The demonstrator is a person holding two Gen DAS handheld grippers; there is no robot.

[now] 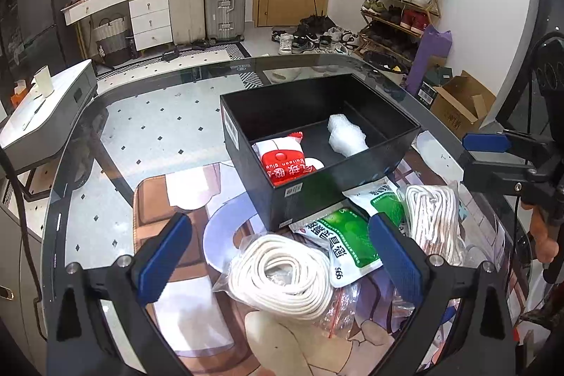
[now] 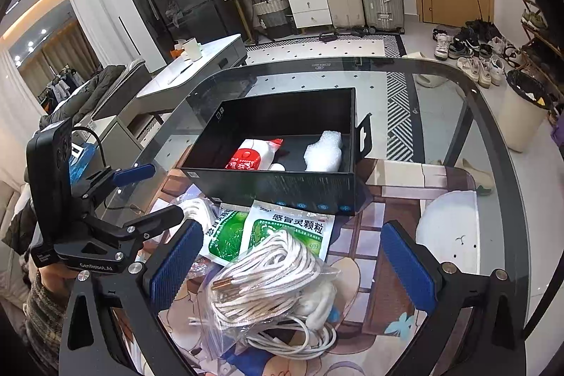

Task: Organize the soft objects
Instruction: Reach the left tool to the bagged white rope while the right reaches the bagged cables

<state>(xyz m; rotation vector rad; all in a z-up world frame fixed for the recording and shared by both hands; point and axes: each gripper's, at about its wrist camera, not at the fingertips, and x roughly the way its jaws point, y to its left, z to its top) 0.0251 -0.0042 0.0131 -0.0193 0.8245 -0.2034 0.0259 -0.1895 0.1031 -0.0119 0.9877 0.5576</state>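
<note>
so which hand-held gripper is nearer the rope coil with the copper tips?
Right. The right hand-held gripper is open, its fingers either side of that rope coil. The left hand-held gripper is open around the other coil, off to the side.

- Box [image 1: 317,171] sits mid-table [image 1: 148,129], a packet [image 1: 283,161] and a foam wad [image 1: 343,136] side by side inside.
- In front: two pouches [image 2: 285,228] (edges tucked under the box), a rope coil [image 1: 282,273] left, a bagged cord bundle [image 2: 271,277] right.
</note>
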